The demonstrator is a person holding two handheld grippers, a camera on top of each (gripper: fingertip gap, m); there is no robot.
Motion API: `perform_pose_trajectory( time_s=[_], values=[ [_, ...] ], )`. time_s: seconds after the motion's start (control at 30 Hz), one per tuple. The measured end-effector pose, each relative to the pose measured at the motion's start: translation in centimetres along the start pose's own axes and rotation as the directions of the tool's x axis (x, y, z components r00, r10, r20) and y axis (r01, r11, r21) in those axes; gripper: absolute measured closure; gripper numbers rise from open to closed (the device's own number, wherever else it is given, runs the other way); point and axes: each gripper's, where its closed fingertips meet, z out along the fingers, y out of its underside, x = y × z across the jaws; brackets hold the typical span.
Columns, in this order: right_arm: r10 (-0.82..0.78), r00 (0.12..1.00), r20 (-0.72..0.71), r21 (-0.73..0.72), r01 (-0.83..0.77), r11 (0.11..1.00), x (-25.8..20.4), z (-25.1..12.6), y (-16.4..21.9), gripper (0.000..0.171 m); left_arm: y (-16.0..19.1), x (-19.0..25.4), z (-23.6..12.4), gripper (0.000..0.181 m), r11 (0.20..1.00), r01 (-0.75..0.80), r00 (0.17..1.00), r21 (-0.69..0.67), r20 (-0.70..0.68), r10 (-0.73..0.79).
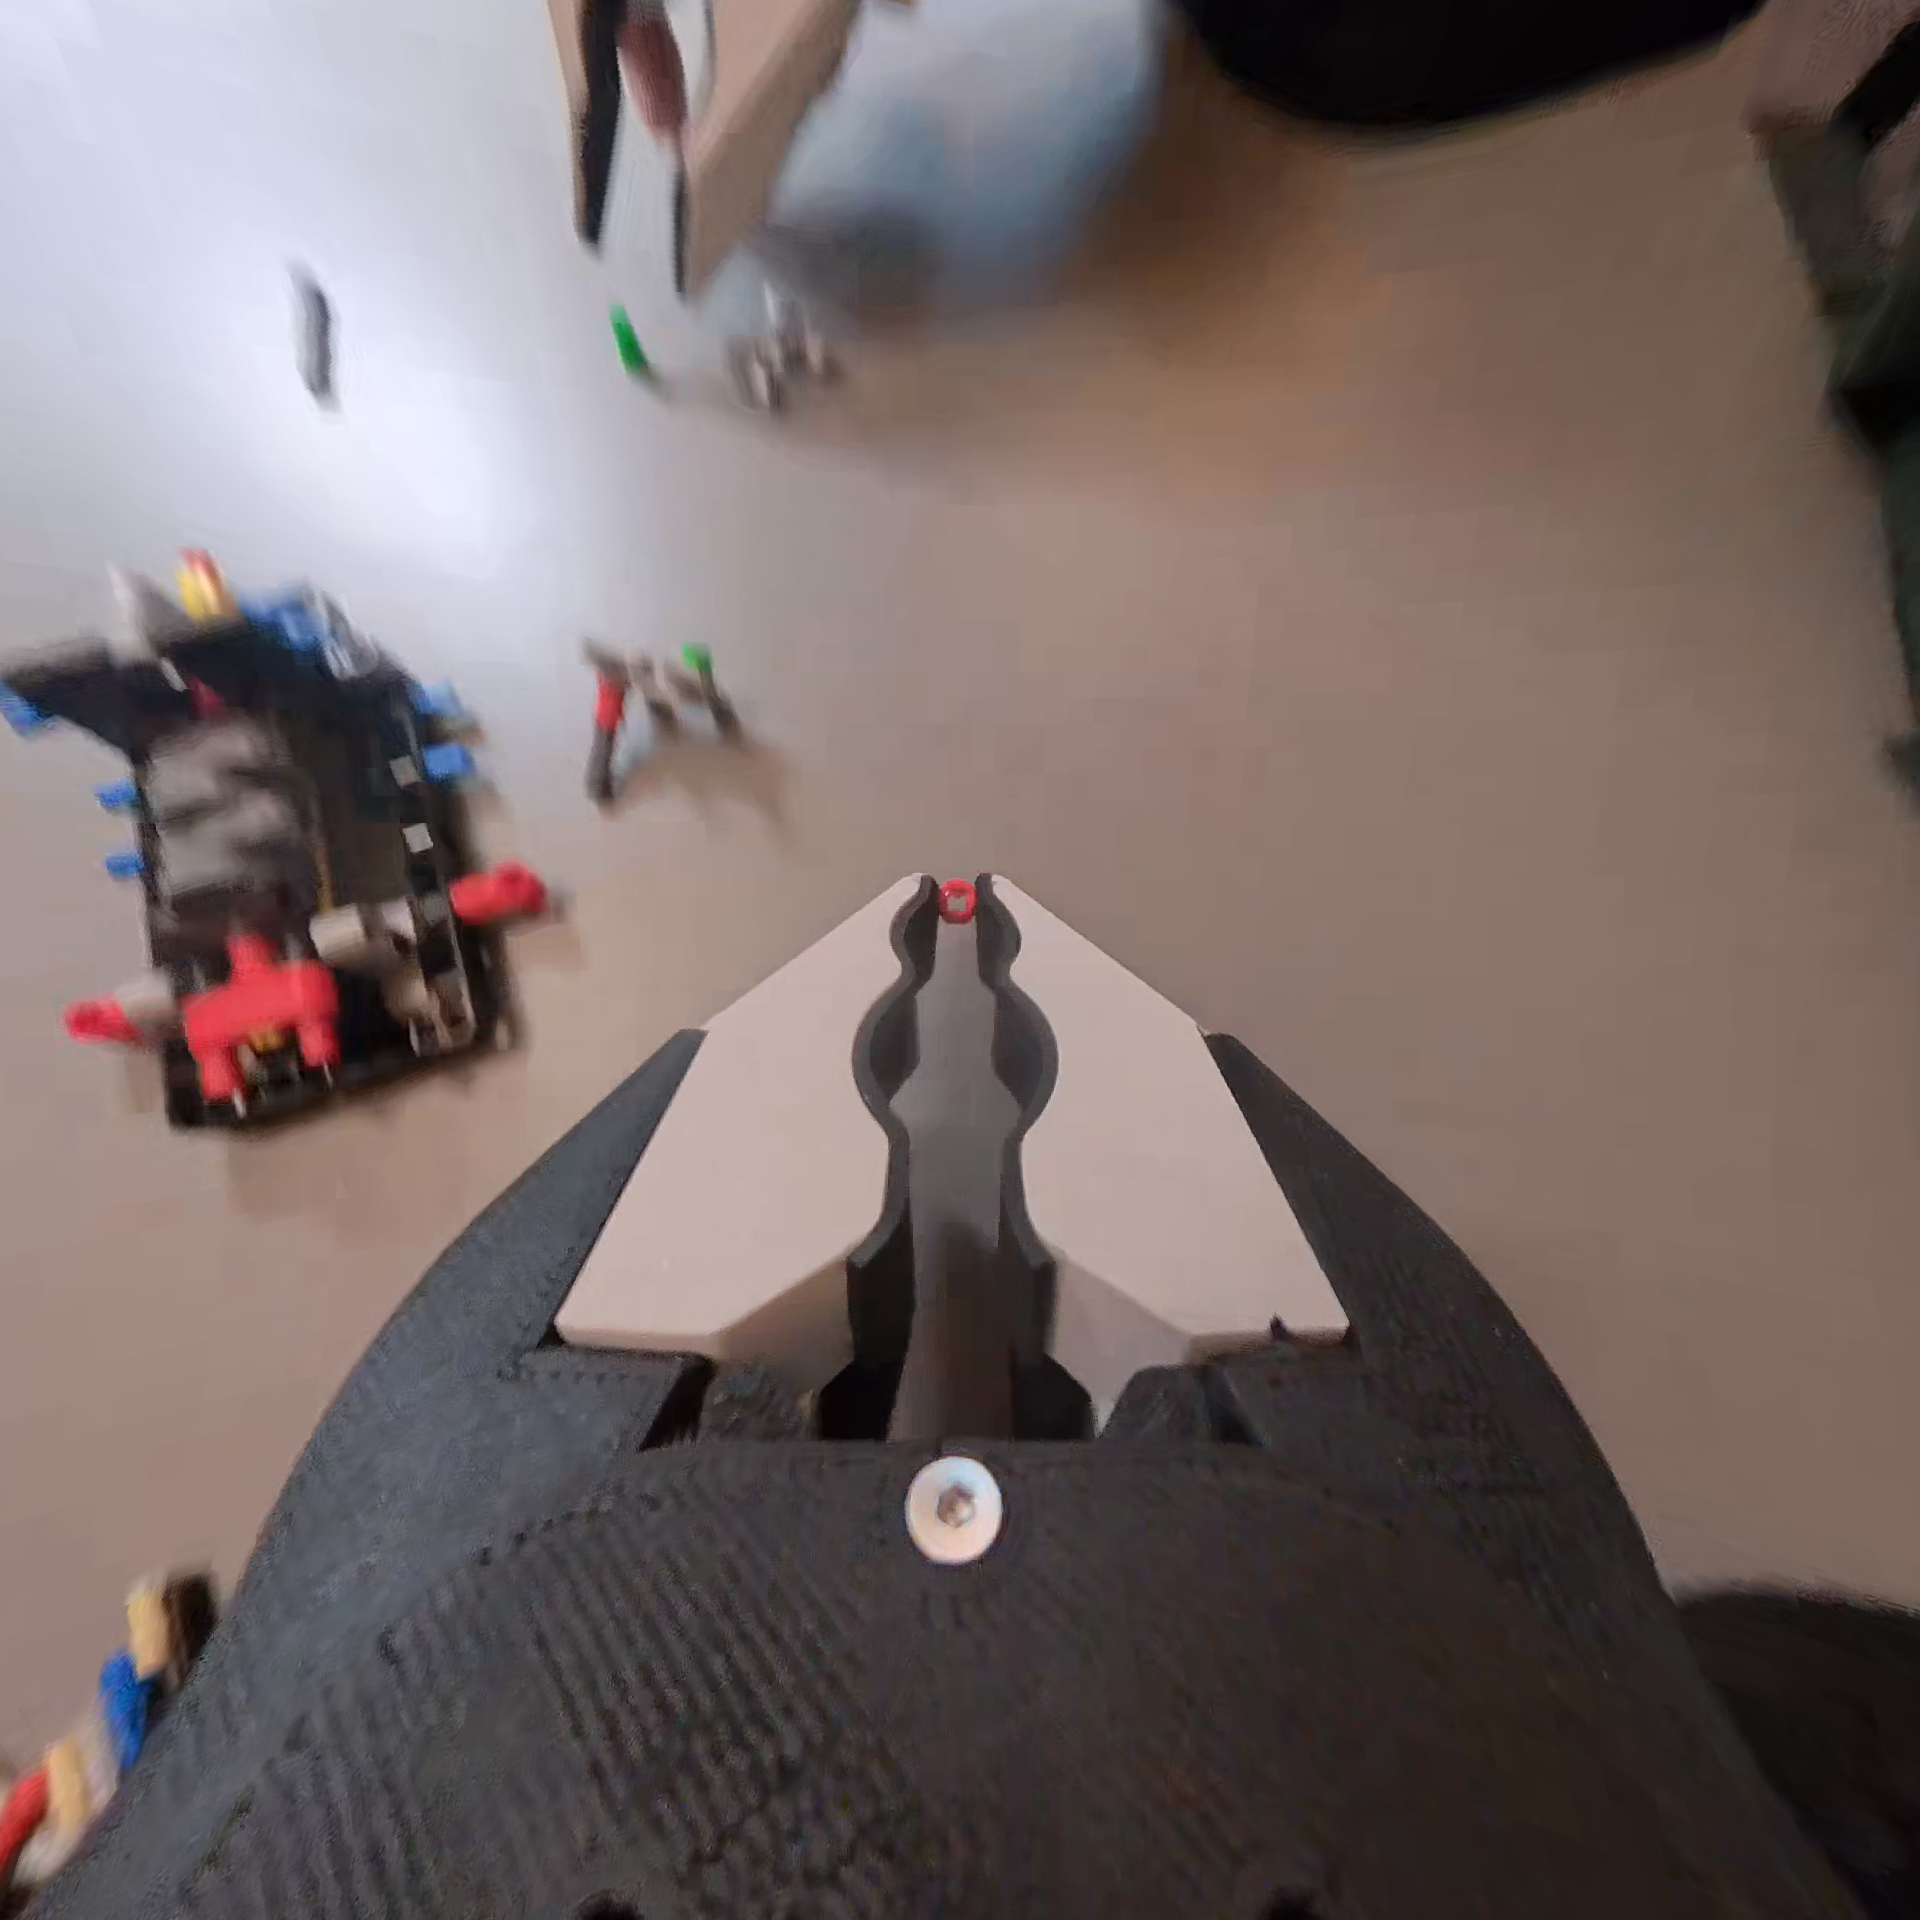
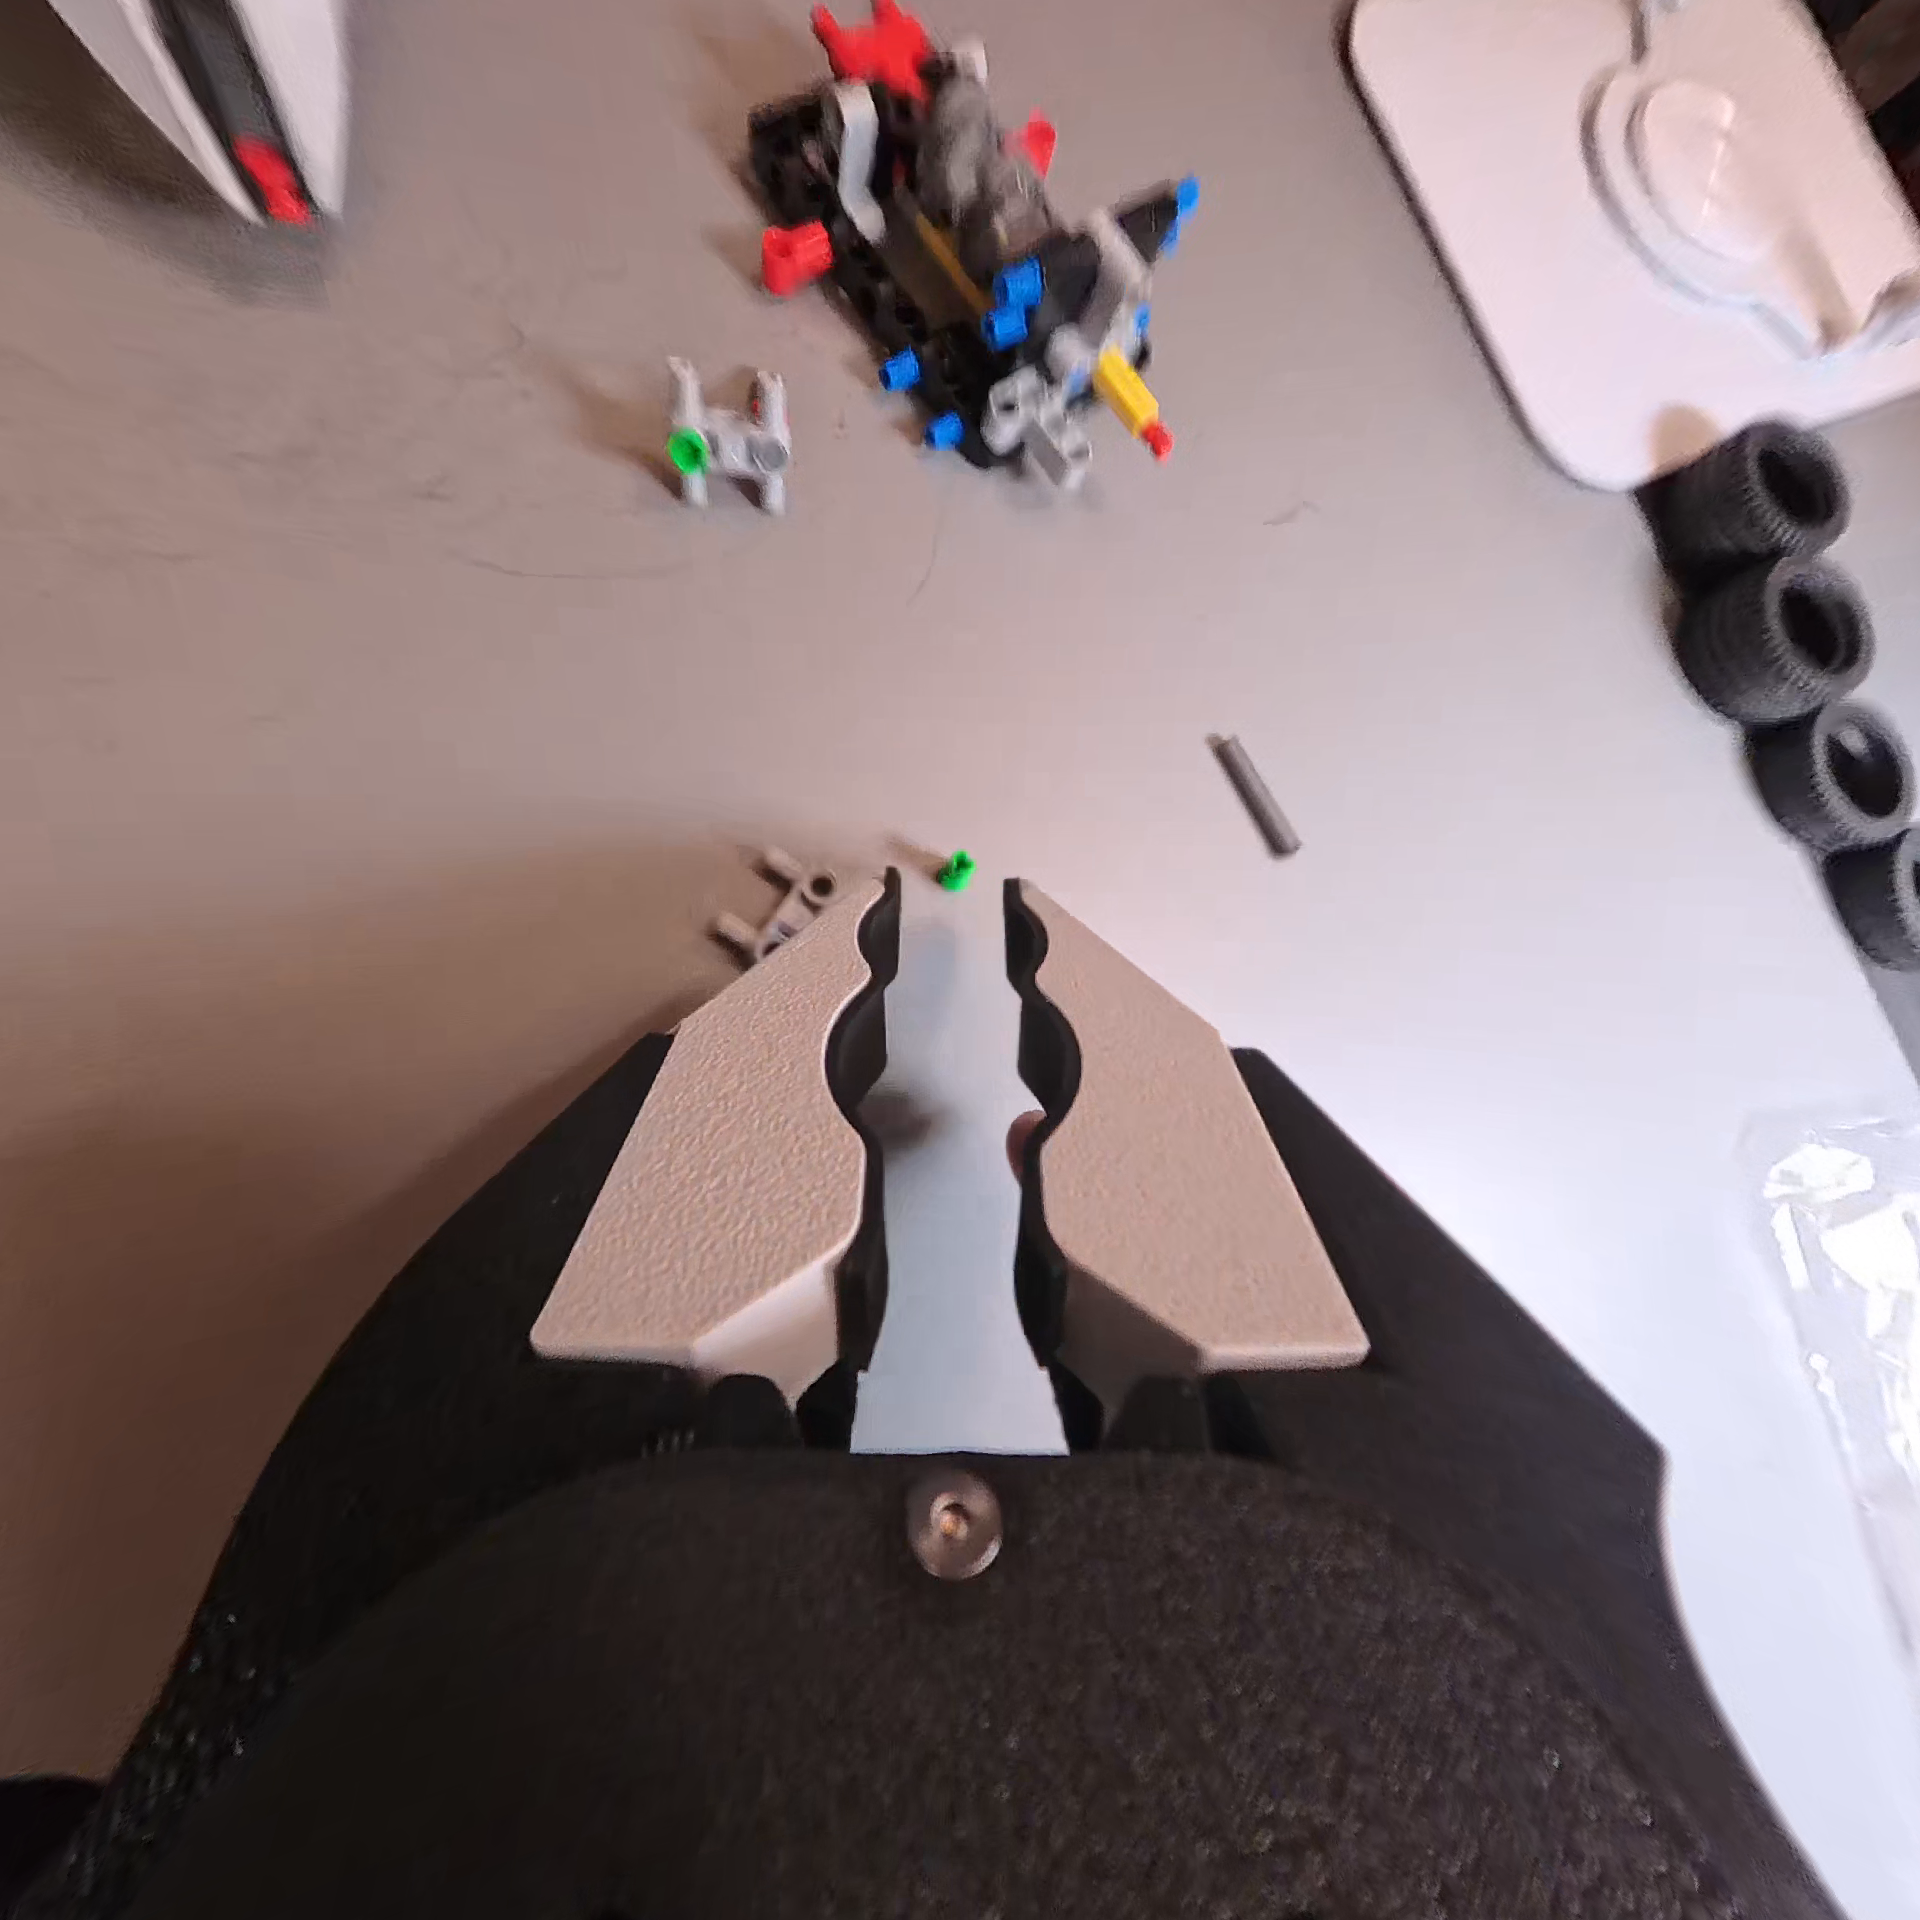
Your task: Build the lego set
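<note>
My left gripper (image 1: 954, 891) is shut on a small red lego piece (image 1: 954, 902) at its fingertips, held above the table. It also shows at the top left of the right wrist view (image 2: 272, 195). The black lego chassis (image 1: 301, 883) with red and blue parts lies to its left; it also shows in the right wrist view (image 2: 966, 281). My right gripper (image 2: 948, 891) is open and empty, its tips just short of a small green pin (image 2: 956, 871). Grey connector pieces (image 2: 774, 902) lie beside its left fingertip. A small grey sub-assembly with a green pin (image 2: 732, 442) stands farther ahead.
Several black tyres (image 2: 1787, 644) line the right edge in the right wrist view. A dark grey axle (image 2: 1254, 795) lies on the table. A white tray (image 2: 1621, 208) is at the top right, a clear plastic bag (image 2: 1839, 1268) at the right. Loose coloured pieces (image 1: 94, 1725) lie at bottom left. One gripper's finger ends stand about 15 cm off the other's. To reach the dark grey axle (image 2: 1254, 795) in a straight line is about 7 cm for my right fingers, about 20 cm for my left. It turns up in the left wrist view (image 1: 322, 342) as well.
</note>
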Motion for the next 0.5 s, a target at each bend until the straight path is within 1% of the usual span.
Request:
perform_pose_trajectory(
  time_s=[0.03,0.1,0.13,0.2,0.23,0.3,0.37,0.43,0.5],
  values=[
    [-0.025,1.000,0.013,0.055,0.024,0.998,-0.4,-0.7,-1.1,0.151,-1.7,-0.2,0.3,0.176,0.997,0.003,1.000,0.073,0.013,-0.004],
    [-0.093,0.994,0.049,0.192,0.082,0.978,-2.1,-2.2,-3.9,0.151,-5.2,-0.7,0.8,0.176,0.976,0.031,0.999,0.218,0.027,-0.038],
    [-0.133,0.989,0.058,0.256,0.114,0.960,-3.1,-2.8,-5.3,0.151,-6.9,-0.7,1.0,0.176,0.957,0.055,0.998,0.283,0.005,-0.059],
    [-0.237,0.971,0.025,0.356,0.213,0.910,-4.9,-3.7,-7.5,0.151,-9.6,-0.7,1.2,0.176,0.915,0.127,0.992,0.384,-0.052,-0.116],
    [-0.295,0.956,-0.005,0.382,0.274,0.882,-5.7,-4.0,-8.2,0.152,-10.4,-0.9,1.3,0.176,0.893,0.178,0.984,0.414,-0.082,-0.159],
    [-0.353,0.932,-0.081,0.408,0.355,0.841,-6.3,-4.4,-9.2,0.153,-11.4,-1.1,1.4,0.176,0.845,0.285,0.958,0.453,-0.170,-0.232],
    [-0.373,0.920,-0.120,0.412,0.388,0.824,-6.5,-4.6,-9.6,0.156,-12.1,-1.0,1.0,0.176,0.796,0.362,0.930,0.486,-0.243,-0.275],
    [-0.389,0.904,-0.176,0.410,0.426,0.806,-6.2,-4.7,-9.8,0.162,-12.5,-0.8,0.8,0.176,0.762,0.415,0.907,0.497,-0.296,-0.301],
    [-0.403,0.891,-0.208,0.408,0.453,0.793,-6.2,-4.7,-10.0,0.164,-12.6,-0.8,0.7,0.177,0.737,0.456,0.886,0.498,-0.331,-0.324]
  ],
)
